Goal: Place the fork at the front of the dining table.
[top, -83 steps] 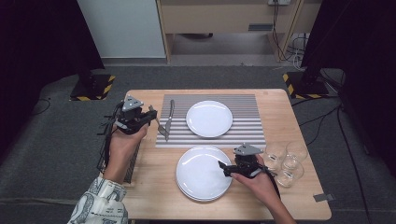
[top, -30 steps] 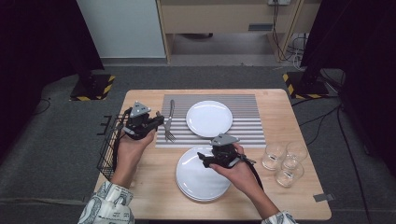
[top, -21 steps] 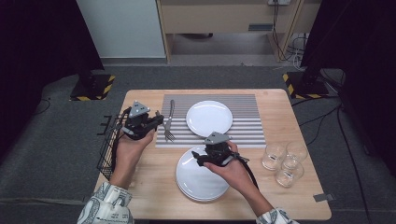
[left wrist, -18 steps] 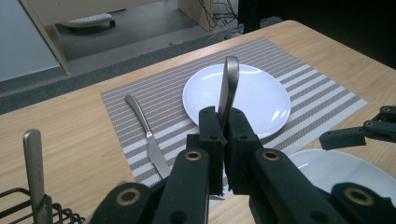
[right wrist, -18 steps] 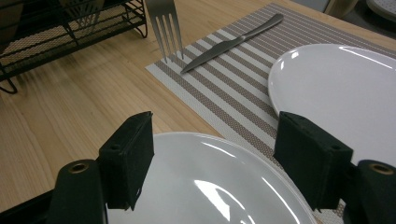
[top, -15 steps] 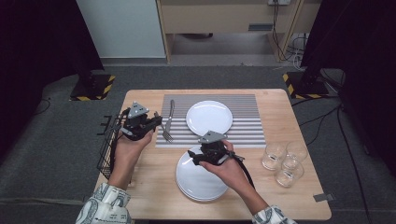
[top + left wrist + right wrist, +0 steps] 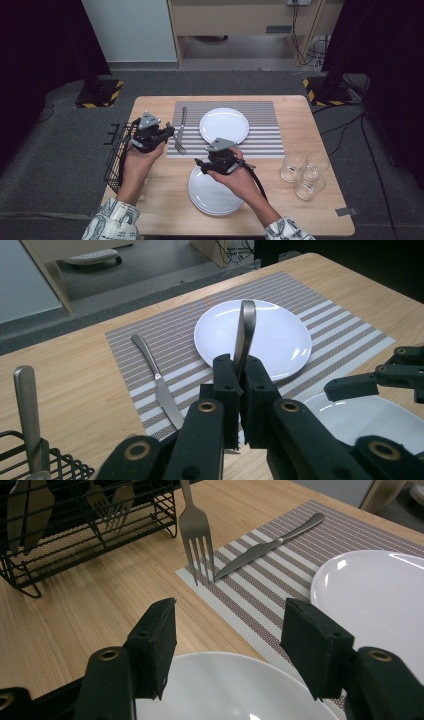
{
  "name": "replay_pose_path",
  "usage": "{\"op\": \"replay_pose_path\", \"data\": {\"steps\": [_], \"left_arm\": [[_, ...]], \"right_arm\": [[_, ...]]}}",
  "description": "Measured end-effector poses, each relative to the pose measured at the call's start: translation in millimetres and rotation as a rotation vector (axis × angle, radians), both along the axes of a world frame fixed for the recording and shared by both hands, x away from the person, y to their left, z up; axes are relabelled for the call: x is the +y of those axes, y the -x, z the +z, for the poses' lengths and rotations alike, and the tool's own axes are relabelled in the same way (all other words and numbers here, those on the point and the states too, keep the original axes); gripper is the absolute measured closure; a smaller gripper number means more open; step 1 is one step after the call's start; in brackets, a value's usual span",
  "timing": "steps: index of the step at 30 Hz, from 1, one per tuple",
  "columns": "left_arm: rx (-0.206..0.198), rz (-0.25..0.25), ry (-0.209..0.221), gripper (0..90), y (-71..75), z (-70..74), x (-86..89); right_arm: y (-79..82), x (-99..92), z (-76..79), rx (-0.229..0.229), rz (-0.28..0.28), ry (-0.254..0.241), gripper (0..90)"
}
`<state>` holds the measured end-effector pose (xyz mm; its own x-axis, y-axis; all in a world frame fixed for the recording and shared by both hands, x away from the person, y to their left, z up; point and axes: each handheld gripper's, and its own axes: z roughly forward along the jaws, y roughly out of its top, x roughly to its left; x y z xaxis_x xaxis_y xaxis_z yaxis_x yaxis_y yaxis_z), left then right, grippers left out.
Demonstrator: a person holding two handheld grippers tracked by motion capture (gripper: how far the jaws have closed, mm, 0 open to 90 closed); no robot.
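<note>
Right claw (image 7: 199,163) shifted left, no writing

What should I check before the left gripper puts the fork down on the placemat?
1. Grip on the fork: ok. The left gripper is shut on its handle.
2. Fork direction: ok. The tines point down at the edge of the placemat.
3. Distance from the knife: cannot tell. The tines stand very near its tip, and contact is unclear.
4. Right gripper: ok. Its fingers have just been closing but are open, with nothing between them, over the front plate.
5. Plate on the placemat: ok. Nothing lies on it.
</note>
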<state>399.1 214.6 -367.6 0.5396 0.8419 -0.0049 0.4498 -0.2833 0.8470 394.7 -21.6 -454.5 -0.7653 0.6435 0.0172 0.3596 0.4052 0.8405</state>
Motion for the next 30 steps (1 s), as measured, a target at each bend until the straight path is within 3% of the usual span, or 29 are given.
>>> {"op": "replay_pose_path", "data": {"steps": [17, 30], "left_arm": [[0.008, -0.033, 0.003, 86.5, 2.6, -4.8, -17.3], [0.013, -0.052, -0.009, 86.4, 4.1, -6.3, -25.0]], "right_arm": [[-1.8, 1.0, 0.7, -0.026, 0.018, -0.029, 54.3], [-6.5, 10.9, -0.3, 0.006, 0.022, -0.014, 54.6]]}}
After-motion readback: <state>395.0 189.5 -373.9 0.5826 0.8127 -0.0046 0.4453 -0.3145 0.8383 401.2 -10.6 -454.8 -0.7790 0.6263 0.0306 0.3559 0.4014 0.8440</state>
